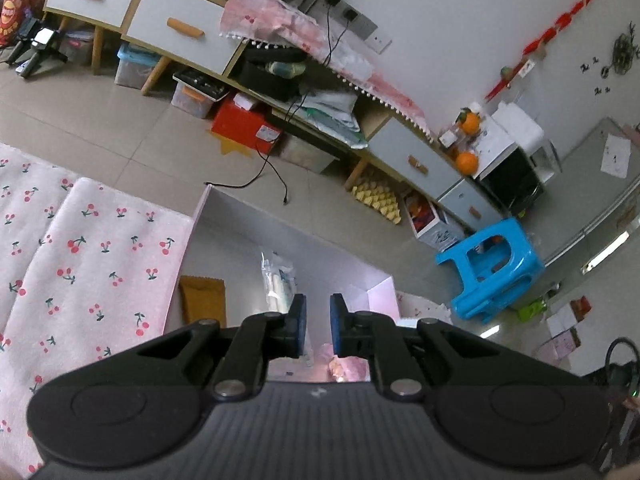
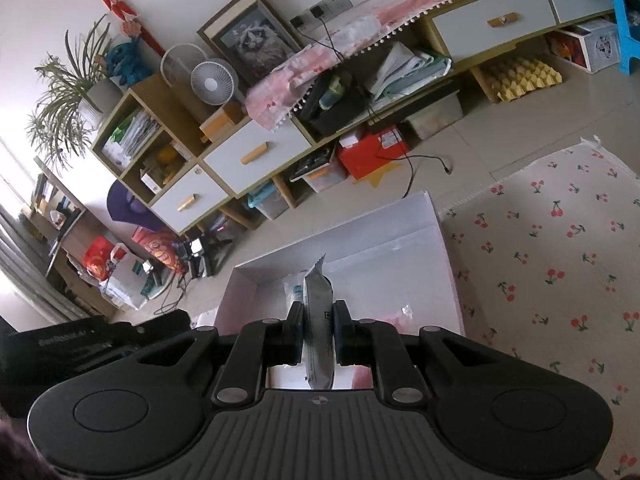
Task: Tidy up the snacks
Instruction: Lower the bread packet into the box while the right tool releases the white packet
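Note:
A white open box [image 1: 280,220] stands on the cherry-print cloth [image 1: 92,248]. In the left wrist view it holds a brown snack packet [image 1: 202,300], a clear snack packet [image 1: 276,280] and a pink packet [image 1: 348,368]. My left gripper [image 1: 318,330] hovers over the box, open and empty. My right gripper [image 2: 318,330] is shut on a silver-grey snack packet [image 2: 318,320], held upright above the same box [image 2: 360,236]. A clear packet [image 2: 294,288] lies in the box beyond it.
A long cabinet [image 1: 176,28] with drawers and clutter under it runs along the wall. A blue plastic stool [image 1: 492,268] stands right of the box. A black cable [image 1: 264,168] trails on the tiled floor. The cloth [image 2: 560,240] spreads to the right in the right wrist view.

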`<action>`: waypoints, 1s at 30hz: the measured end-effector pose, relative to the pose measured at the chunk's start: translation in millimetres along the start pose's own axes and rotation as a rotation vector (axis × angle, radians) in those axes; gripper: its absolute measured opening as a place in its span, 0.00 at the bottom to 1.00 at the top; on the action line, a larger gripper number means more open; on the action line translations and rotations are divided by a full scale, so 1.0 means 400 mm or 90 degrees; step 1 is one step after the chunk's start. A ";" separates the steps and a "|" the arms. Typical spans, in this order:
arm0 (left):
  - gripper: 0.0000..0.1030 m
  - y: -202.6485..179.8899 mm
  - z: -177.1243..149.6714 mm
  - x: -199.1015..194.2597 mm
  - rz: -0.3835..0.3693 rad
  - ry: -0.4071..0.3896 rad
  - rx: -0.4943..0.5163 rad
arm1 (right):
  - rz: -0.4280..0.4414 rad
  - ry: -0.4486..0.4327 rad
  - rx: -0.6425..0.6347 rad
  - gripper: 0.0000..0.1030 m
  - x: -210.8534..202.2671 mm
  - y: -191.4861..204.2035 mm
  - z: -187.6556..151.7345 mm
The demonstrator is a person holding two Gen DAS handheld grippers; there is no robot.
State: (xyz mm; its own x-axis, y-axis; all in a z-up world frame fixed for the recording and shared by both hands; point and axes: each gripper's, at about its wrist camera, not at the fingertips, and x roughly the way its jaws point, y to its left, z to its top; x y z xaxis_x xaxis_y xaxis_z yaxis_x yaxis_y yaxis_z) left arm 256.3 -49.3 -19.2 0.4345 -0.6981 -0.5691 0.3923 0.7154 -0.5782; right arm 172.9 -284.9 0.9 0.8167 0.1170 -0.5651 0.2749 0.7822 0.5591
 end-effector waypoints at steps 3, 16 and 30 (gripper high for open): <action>0.11 -0.003 -0.005 0.006 0.008 0.010 0.008 | 0.008 -0.003 0.000 0.13 0.010 0.004 0.004; 0.43 -0.010 -0.016 -0.003 0.061 0.036 0.027 | 0.004 -0.024 -0.022 0.73 -0.010 0.043 0.005; 0.97 -0.033 -0.083 -0.130 0.122 0.044 0.055 | -0.071 -0.048 -0.120 0.96 -0.153 0.146 -0.046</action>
State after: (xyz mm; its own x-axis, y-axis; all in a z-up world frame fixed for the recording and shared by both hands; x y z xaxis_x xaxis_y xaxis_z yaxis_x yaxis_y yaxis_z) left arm 201.7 -23.4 -1.5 0.4526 -0.5472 -0.7041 0.3771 0.8329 -0.4050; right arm 129.5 -234.9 57.0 0.8240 -0.0168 -0.5664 0.2714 0.8891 0.3686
